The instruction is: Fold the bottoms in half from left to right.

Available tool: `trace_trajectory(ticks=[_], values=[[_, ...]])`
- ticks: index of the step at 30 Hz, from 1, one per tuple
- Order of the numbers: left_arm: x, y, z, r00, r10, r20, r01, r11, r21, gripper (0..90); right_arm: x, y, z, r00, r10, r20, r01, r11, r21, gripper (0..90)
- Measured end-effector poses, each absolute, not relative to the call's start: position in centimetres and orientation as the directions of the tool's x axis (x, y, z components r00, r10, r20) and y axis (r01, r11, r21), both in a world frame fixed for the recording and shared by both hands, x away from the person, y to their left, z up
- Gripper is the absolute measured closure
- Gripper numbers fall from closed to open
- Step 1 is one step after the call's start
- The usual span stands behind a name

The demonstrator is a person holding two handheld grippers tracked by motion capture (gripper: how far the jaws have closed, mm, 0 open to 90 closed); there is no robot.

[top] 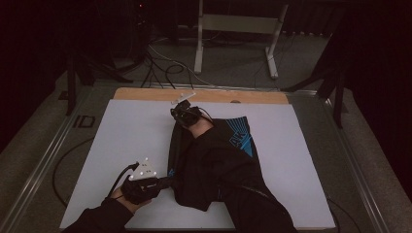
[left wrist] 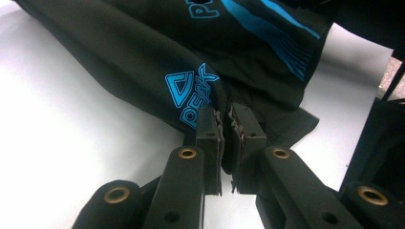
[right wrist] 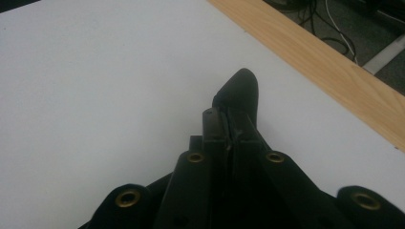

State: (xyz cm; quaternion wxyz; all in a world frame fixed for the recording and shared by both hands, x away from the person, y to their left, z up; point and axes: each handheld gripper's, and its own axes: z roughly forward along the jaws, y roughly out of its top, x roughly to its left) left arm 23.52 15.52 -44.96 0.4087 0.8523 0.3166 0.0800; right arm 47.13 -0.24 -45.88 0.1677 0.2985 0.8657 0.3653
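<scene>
Currently the black garment (top: 214,165) lies at table centre; my left gripper (left wrist: 227,126) pinches its 7 o'clock edge, my right gripper (top: 182,112) clamps its 11 o'clock corner. Risk: thin fabric slips from either pinch if I pull unevenly

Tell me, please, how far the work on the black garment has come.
Done: both grips are made. The left hand-held gripper is shut on the garment beside its blue logo; the right hand-held gripper pinches a fabric tip above the white sheet. In hand: handling it by those two points. Left: it lies bunched, neither flat nor folded.
</scene>
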Motion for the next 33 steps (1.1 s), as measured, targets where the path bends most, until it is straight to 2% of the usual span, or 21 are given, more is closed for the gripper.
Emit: trace_trajectory(ticks=[33], values=[[24.6, 11.3, -42.5, 0.861, 0.500, -0.096, 0.383, -0.511, 0.770, 84.0, 46.4, -5.6, -42.8, -0.733, 0.673, -0.102, 0.381, 0.530, 0.758, 88.0]])
